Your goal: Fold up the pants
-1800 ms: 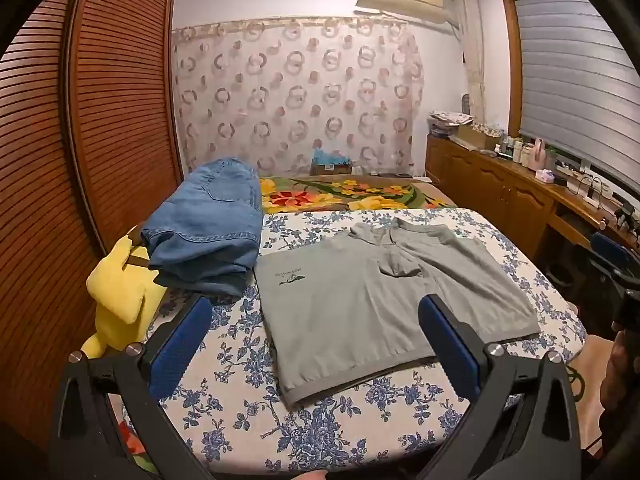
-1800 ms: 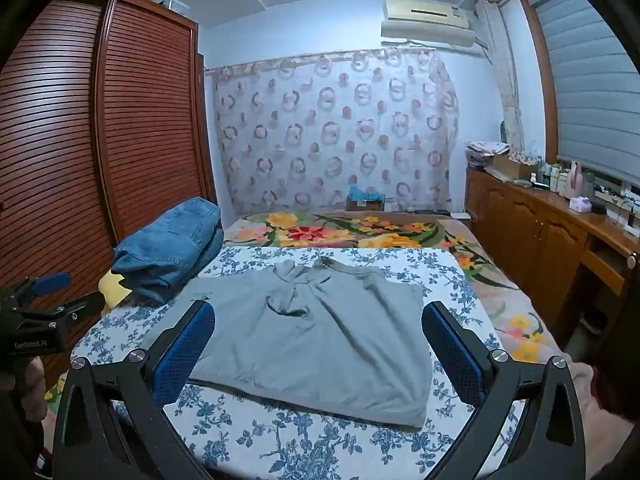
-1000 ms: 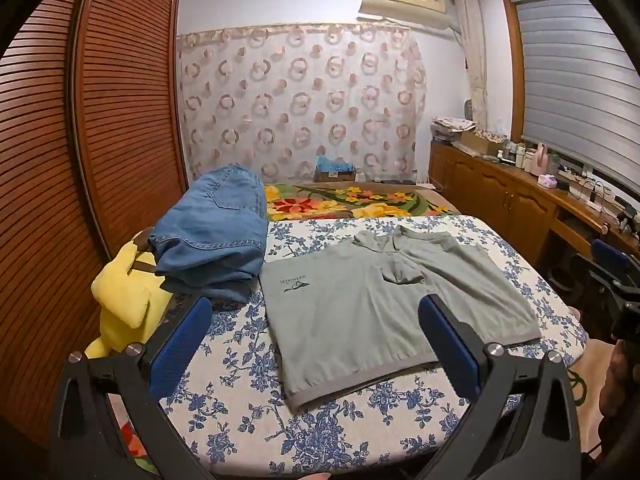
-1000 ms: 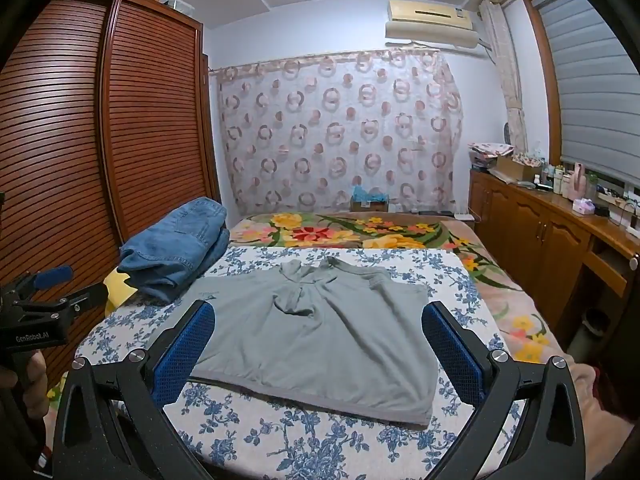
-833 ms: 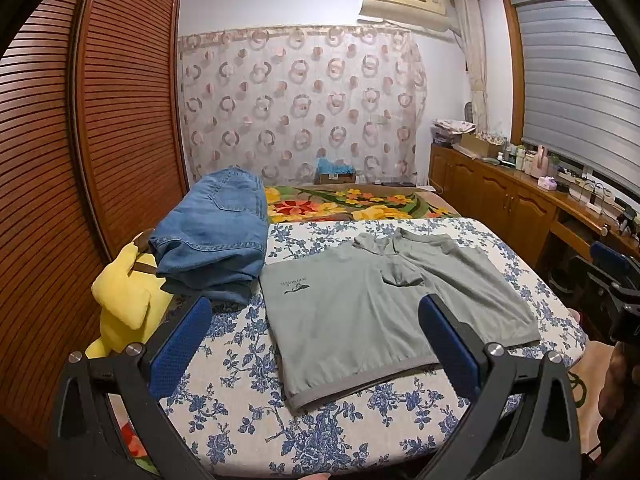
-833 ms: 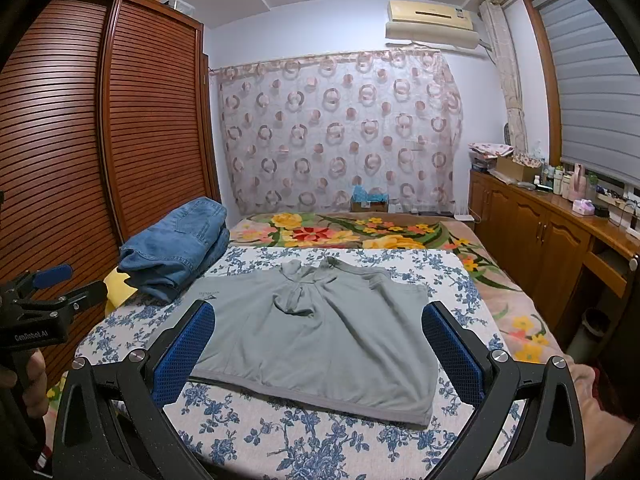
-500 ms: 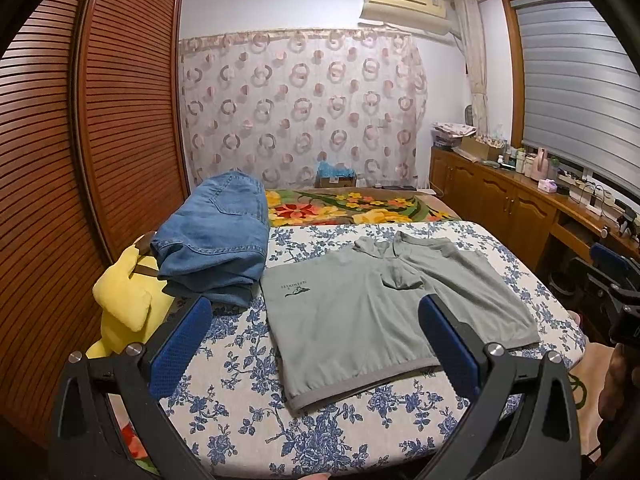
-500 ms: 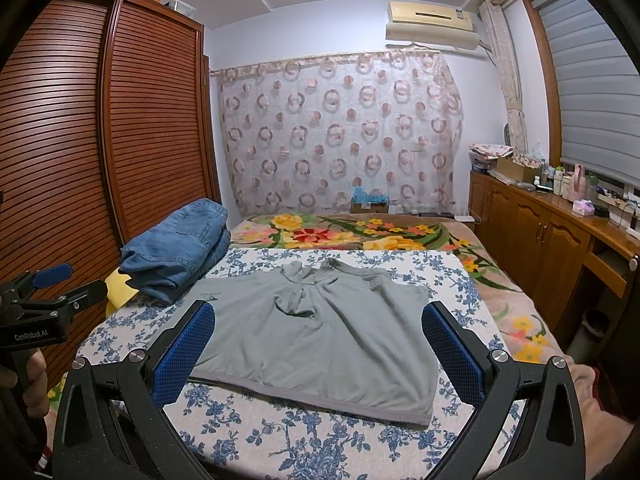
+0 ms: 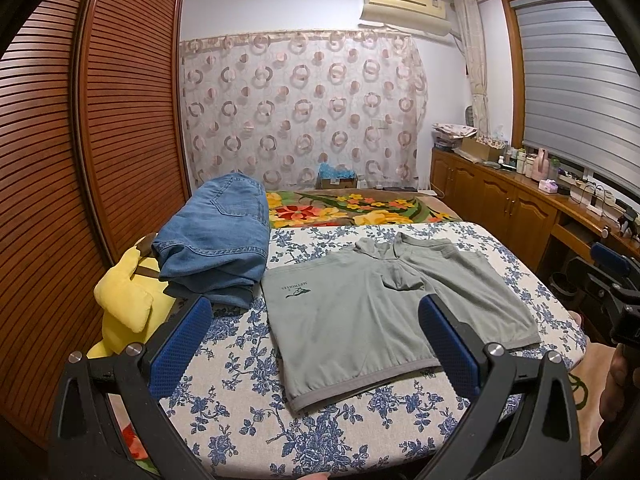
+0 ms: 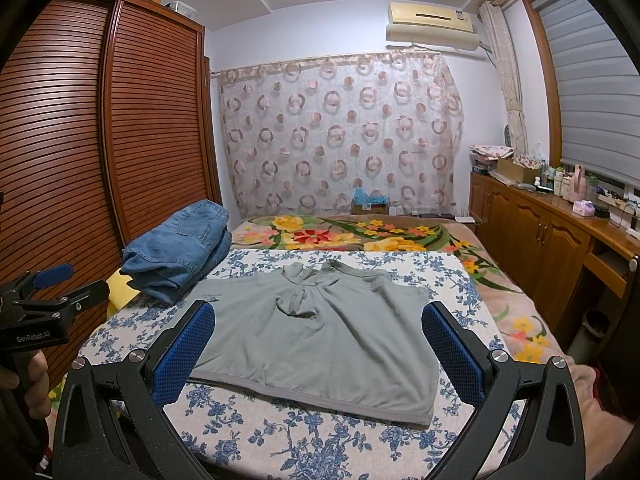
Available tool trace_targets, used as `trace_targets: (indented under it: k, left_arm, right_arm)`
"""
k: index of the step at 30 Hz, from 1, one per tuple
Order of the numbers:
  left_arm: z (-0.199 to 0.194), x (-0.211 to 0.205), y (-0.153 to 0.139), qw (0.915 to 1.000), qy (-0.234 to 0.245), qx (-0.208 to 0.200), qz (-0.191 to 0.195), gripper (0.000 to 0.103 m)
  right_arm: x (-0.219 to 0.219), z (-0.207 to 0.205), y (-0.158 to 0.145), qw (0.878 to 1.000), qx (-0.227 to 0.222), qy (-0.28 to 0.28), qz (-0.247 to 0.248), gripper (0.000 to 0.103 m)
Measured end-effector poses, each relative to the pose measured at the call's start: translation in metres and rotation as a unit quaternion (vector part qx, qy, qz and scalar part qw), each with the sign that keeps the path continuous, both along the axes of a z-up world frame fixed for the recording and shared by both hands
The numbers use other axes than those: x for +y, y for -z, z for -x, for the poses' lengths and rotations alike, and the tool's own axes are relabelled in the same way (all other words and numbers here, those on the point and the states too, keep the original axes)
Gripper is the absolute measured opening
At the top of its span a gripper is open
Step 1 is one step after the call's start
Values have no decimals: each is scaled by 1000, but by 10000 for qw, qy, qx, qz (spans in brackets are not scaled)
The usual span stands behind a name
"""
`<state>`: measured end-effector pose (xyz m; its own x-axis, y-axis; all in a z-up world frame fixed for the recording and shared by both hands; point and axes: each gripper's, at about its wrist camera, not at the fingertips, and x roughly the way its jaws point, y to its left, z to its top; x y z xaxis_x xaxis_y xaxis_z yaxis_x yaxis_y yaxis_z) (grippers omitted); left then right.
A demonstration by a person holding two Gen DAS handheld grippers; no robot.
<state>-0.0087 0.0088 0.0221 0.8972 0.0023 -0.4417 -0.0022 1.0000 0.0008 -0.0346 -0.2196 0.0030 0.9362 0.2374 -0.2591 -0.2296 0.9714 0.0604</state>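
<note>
Grey-green pants (image 9: 384, 308) lie spread flat on the blue floral bed cover (image 9: 248, 392), with a small dark logo near their left side; they also show in the right wrist view (image 10: 320, 336). My left gripper (image 9: 316, 336) is open and empty, held above the near edge of the bed, short of the pants. My right gripper (image 10: 318, 344) is open and empty, also held back above the near edge. The left gripper shows at the left edge of the right wrist view (image 10: 60, 284).
A pile of folded blue jeans (image 9: 216, 240) lies at the bed's left, over a yellow plush toy (image 9: 128, 300). A flowered blanket (image 9: 344, 208) covers the far end. A slatted wooden wardrobe (image 9: 80, 160) stands left, wooden cabinets (image 9: 500, 200) right.
Both grippers have risen and pulled back a little, so the bed and pants sit lower in view. Both stay open; the pants have not moved.
</note>
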Motion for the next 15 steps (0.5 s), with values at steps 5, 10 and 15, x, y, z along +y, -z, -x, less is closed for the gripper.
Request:
trace_targets:
  k: [5, 10, 15]
  left_arm:
    - [0, -1, 2, 10000, -4, -9, -13, 103]
    - [0, -1, 2, 10000, -6, -13, -15, 103]
    - [1, -1, 1, 10000, -7, -20, -20, 103]
  right_arm:
    - [0, 0, 0, 10000, -2, -1, 7, 103]
    - [0, 0, 0, 10000, -5, 3, 8, 103]
    - [0, 0, 0, 10000, -4, 1, 6, 103]
